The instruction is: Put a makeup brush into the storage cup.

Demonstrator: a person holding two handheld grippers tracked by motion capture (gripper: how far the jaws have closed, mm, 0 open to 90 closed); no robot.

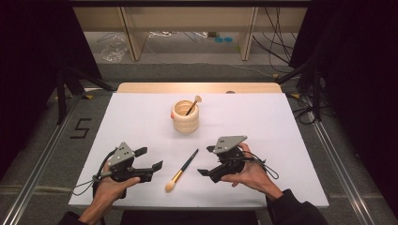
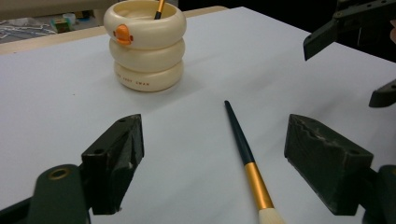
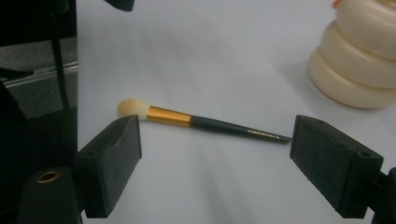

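Now my left gripper (image 1: 151,159) and right gripper (image 1: 207,161) both gape empty, brush (image 1: 181,170) flat between them, cup (image 1: 185,117) beyond.

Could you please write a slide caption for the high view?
Two open tools, left and right, flank a makeup brush lying before a cream holder.

table (image 1: 281,122): lying white under even light
floor (image 1: 197,70): showing grey
shelf (image 1: 187,18): standing behind, cables (image 1: 277,42) trailing

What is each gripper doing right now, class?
Left gripper: open, holding nothing.
Right gripper: open, holding nothing; makeup brush lies between them.
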